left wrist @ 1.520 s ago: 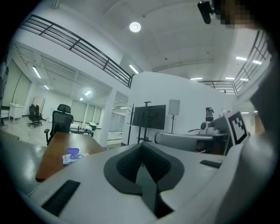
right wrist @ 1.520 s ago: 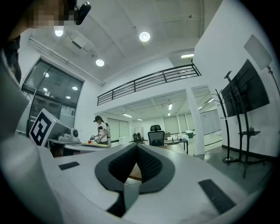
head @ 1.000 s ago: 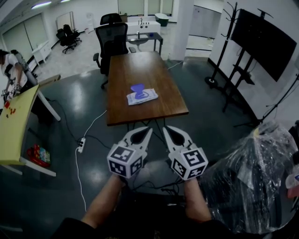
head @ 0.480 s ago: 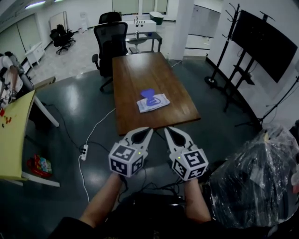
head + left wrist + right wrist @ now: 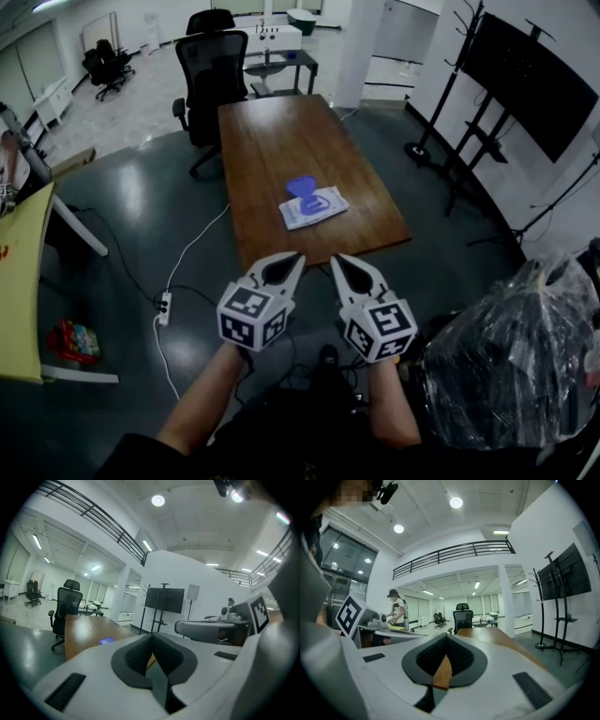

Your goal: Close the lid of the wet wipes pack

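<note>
Jaws closed, wipes pack (image 5: 317, 210) lid (image 5: 301, 186) open

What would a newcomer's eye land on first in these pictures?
The left tongs and right tongs, both shut and empty, sit side by side low in the head view. Beyond them, a wet wipes pack with its purple lid flipped open lies on the wooden table.

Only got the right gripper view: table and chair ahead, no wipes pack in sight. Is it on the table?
Observer: Yes. Head view shows the wet wipes pack lying flat on the wooden table, towards its near end.
Operator: Lid?
Observer: The purple lid is flipped open, at the pack's far side.
Operator: Left claw?
Observer: Left claw is shut, empty, well short of the pack.
</note>
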The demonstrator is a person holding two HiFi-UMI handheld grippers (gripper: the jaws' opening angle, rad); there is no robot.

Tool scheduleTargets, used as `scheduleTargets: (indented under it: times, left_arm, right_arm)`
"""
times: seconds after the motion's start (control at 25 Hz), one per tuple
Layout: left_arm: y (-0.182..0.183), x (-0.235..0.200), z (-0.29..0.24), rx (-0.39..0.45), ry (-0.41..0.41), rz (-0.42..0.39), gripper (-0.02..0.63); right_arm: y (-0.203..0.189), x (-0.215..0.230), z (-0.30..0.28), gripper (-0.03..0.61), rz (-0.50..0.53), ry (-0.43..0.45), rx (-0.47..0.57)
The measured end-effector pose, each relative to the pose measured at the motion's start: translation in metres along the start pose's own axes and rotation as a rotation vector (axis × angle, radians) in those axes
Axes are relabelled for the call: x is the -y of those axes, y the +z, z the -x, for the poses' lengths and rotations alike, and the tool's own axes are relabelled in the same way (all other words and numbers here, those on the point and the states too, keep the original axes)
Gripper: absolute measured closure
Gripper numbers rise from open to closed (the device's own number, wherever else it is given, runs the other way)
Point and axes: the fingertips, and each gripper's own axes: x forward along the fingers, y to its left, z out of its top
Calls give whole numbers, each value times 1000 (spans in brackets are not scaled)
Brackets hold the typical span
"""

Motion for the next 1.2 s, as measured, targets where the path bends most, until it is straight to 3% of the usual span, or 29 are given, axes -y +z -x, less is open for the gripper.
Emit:
scheduleTargets:
  times: [0.36, 0.84, 1.2]
  left_arm:
    - [0, -45, -64, -23, 43, 13, 606]
    - [-6, -105, -199, -104, 190, 22, 606]
    - [2, -143, -242, -143, 311, 47, 606]
  right_arm:
    - [1, 55, -64, 568, -9, 35, -14]
    - [-10, 180, -166, 568, -63, 169, -88]
    - [-9, 226, -219, 568, -88, 283, -124]
